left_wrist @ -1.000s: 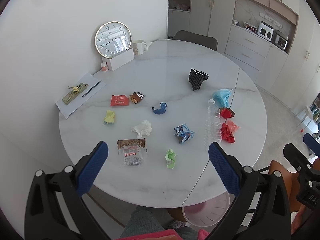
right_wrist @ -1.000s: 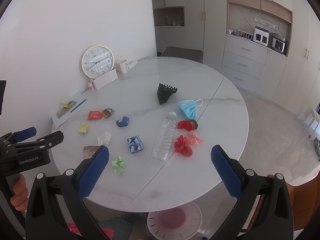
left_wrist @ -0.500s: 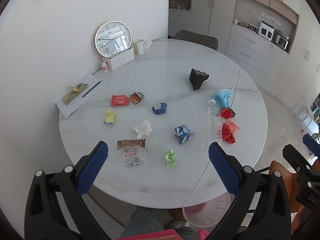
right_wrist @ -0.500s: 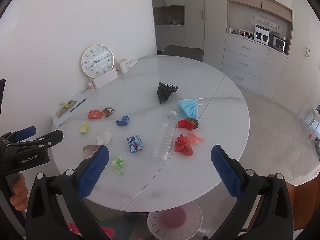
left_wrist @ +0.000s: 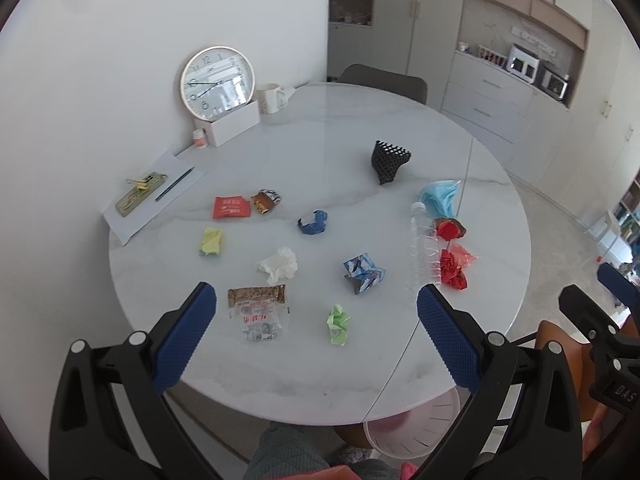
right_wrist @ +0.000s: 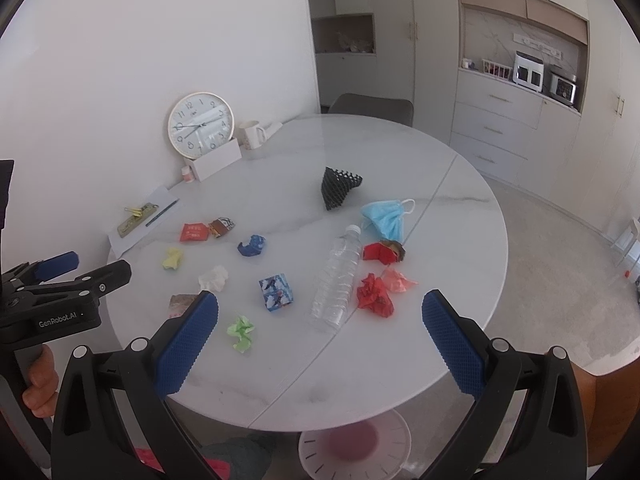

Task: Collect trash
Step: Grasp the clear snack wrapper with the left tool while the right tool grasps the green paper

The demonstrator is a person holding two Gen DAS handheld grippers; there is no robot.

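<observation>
our left tool [left_wrist: 316,306] is spread wide and holds nothing, hanging above the near edge of the round worktop [left_wrist: 400,152] without touching it; our right tool [right_wrist: 320,314] is just as wide apart and just as empty, hovering over the near right part of the same surface. nearest the left tool lie the clear snack wrapper [left_wrist: 258,312] and the green paper wad [left_wrist: 338,322], with the white tissue [left_wrist: 278,264] and the blue printed carton [left_wrist: 363,274] just beyond. nearest the right tool lie the clear plastic bottle [right_wrist: 338,280] on its side, the red crumpled paper [right_wrist: 374,294] and a pink scrap [right_wrist: 398,280] beside it. farther out we see the yellow paper wad [left_wrist: 211,241], the red sachet [left_wrist: 231,207], the brown wrapper [left_wrist: 265,201] touching it, the blue crumpled piece [left_wrist: 314,222], the red and brown wrapper [right_wrist: 384,251], the blue face mask [right_wrist: 386,216] and the black mesh sleeve [right_wrist: 339,186]. under the worktop edge a pale pink bin [right_wrist: 354,446] waits; whether anything is in it we cannot tell. we judge the collecting has hardly begun, since every piece of trash in view sits on the worktop and none is gripped. the clock [left_wrist: 218,80], mug [left_wrist: 270,98], white box [left_wrist: 232,122] and paper sheet with pen [left_wrist: 154,196] by the wall look like things to leave.
</observation>
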